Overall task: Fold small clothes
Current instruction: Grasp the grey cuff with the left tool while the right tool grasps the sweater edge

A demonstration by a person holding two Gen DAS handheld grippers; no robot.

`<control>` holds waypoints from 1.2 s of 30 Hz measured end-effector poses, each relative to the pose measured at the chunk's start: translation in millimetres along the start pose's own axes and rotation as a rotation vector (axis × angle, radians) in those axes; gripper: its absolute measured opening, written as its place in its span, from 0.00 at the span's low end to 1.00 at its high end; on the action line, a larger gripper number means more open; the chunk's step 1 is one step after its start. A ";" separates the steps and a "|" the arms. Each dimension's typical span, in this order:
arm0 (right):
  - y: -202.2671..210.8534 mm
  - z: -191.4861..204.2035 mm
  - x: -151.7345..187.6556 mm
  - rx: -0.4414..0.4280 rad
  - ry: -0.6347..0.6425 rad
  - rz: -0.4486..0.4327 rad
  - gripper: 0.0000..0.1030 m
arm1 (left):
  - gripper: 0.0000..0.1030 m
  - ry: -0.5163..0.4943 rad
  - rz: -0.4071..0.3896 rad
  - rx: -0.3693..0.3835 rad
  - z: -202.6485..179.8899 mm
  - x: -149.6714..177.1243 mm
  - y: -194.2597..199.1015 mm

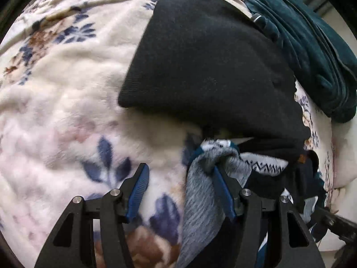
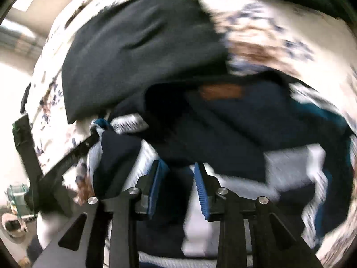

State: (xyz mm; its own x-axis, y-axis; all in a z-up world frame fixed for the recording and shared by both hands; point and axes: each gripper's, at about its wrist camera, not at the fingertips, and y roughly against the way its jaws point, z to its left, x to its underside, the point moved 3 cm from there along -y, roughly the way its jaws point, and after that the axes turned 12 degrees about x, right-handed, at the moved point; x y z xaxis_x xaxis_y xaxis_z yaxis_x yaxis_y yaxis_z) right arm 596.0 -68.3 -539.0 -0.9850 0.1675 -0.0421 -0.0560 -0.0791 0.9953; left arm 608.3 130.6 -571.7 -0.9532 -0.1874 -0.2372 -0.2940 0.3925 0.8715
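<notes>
Patterned garment [image 1: 200, 192]: bunched on the bed [image 1: 55, 111], beside a black hat [image 1: 212, 67]. Left claw [image 1: 180, 192]: open, cloth snagged over one finger. Right claw [image 2: 178, 187]: part-open above the garment, gripping nothing. Risk: snagged cloth drags, spoiling the fold.

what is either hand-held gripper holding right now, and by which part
Left hand-held gripper: grey marled knit garment draped over one finger, not pinched. Right hand-held gripper: nothing.

Left gripper [image 1: 180, 178] fingers apart, right gripper [image 2: 178, 174] parted
</notes>
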 end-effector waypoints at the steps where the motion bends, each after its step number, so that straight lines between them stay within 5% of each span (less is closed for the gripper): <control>1: 8.3 -16.2 9.9 0.011 -0.020 -0.004 0.36 | 0.55 -0.005 -0.006 0.006 -0.6 3.5 6.4; 4: 28.9 -80.4 39.7 0.084 -0.106 -0.011 0.53 | 0.55 -0.014 -0.035 0.014 -7.7 11.9 27.8; 8: 47.4 -165.4 49.4 0.193 -0.208 -0.019 0.53 | 0.55 -0.020 -0.066 0.022 -19.8 21.5 43.7; 14: 36.1 -246.2 39.7 0.288 -0.289 -0.012 0.53 | 0.55 -0.095 0.003 0.005 -41.6 35.0 10.5; 20: -17.3 -244.6 25.6 0.165 -0.260 0.115 0.53 | 0.57 -0.189 0.030 -0.165 -37.9 41.2 -16.5; 22: -14.4 -241.9 25.9 0.212 -0.234 0.069 0.08 | 0.57 -0.180 0.030 -0.186 -31.4 40.1 -15.9; 28: 30.5 -264.7 22.8 0.183 -0.320 -0.072 0.08 | 0.57 -0.163 0.016 -0.232 -23.1 39.2 -12.4; 34: 16.7 -282.0 16.9 0.148 -0.334 -0.049 0.09 | 0.57 -0.123 0.009 -0.228 -10.8 41.3 -1.6; 36: 4.7 -284.1 16.6 0.136 -0.318 0.031 0.21 | 0.57 -0.105 0.002 -0.225 -8.6 43.4 7.9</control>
State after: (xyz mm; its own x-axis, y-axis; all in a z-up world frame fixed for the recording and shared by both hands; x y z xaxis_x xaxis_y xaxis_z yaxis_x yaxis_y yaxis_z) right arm 532.9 -345.0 -559.8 -0.8844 0.4668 -0.0033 0.0170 0.0393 0.9991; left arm 565.2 117.7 -571.4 -0.9594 -0.0873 -0.2681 -0.2799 0.1807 0.9429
